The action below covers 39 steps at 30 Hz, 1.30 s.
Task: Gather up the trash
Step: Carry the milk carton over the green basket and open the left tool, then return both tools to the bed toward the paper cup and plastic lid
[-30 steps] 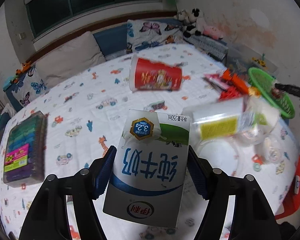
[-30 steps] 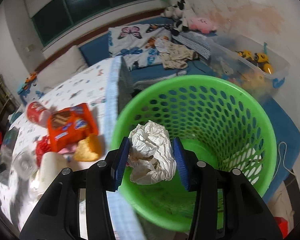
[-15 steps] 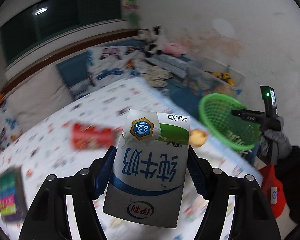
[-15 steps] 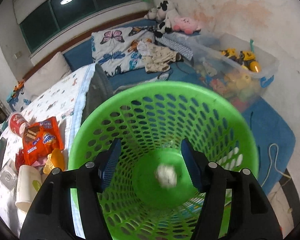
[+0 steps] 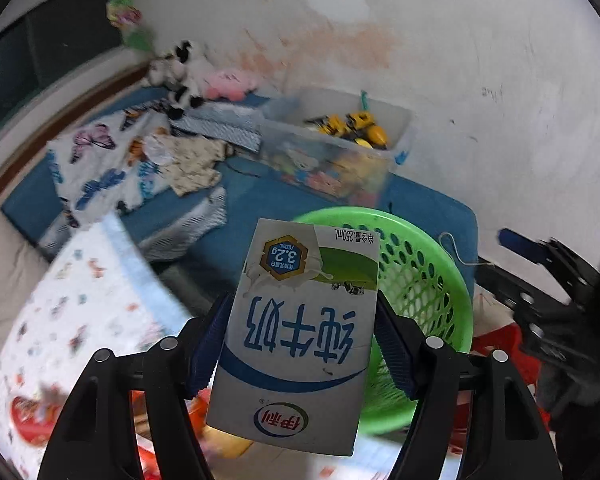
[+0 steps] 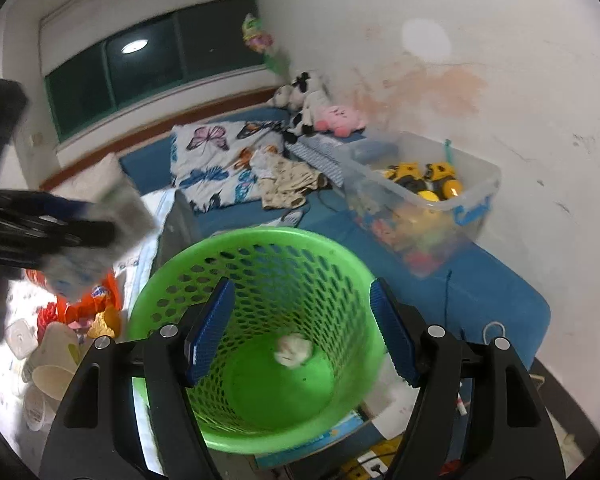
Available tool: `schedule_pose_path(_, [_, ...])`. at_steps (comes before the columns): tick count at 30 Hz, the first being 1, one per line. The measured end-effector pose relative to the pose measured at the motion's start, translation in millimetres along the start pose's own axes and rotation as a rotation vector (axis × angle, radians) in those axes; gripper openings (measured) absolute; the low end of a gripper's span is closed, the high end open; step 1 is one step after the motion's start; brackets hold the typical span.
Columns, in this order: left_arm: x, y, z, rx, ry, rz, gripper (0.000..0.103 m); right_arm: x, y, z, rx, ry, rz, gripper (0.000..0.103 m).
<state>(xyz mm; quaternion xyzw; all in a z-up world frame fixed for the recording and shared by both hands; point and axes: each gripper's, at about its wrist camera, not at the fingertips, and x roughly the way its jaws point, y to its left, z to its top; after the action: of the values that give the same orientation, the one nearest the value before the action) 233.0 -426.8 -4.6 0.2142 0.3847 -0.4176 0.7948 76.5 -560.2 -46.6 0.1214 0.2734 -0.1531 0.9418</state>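
My left gripper is shut on a white and blue milk carton and holds it in the air beside the green mesh basket, near its left rim. My right gripper is open and empty above the same green basket. A crumpled white paper ball lies on the basket's bottom. In the right wrist view the left gripper with the carton shows blurred at the left, next to the basket's rim.
Paper cups, an orange snack bag and other litter lie on the patterned bed left of the basket. A clear toy box stands on the blue mat behind it. The white wall is at the right.
My right gripper opened and the paper ball dropped into the basket. My left gripper swung right from over the bed with the carton, up to the basket.
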Motion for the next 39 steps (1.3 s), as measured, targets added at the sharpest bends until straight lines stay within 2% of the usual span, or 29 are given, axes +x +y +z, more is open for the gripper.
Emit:
schedule_pose_path(9, [84.1,-23.4,7.6,-0.022,0.144,0.007,0.067,2.1,-22.6,-18.9,0.054,0.020,-0.016,0.071])
schedule_pose_path(14, [119.7,-34.0,7.7,-0.021,0.186,0.027,0.067,6.5,-27.3,-28.8,0.069,0.033,-0.009,0.071])
schedule_pose_path(20, [145.2,-38.6,9.6,-0.054,0.214,0.013,0.068,11.1,-34.0,-37.9,0.089,0.048,-0.009,0.071])
schedule_pose_path(23, [150.8,-36.0,11.8,-0.087,0.208,0.000,0.069,11.6,-36.2,-41.4,0.098,0.051,-0.011,0.071])
schedule_pose_path(28, [150.7,-29.5,23.1,-0.139,0.150,0.000,0.069,9.6,-40.2,-49.3,0.118,0.064,-0.009,0.071])
schedule_pose_path(31, [145.9,-27.9,23.9,-0.142,0.146,-0.008,0.069,6.4,-38.7,-52.8,0.115,0.071,-0.016,0.071])
schedule_pose_path(36, [121.3,-22.3,20.5,-0.136,0.139,0.011,0.069,0.9,-32.6,-54.6,0.110,0.074,-0.010,0.071])
schedule_pose_path(39, [93.3,-15.2,20.0,-0.148,0.118,0.018,0.069,-5.7,-24.0,-53.9,0.099,0.078,0.004,0.071])
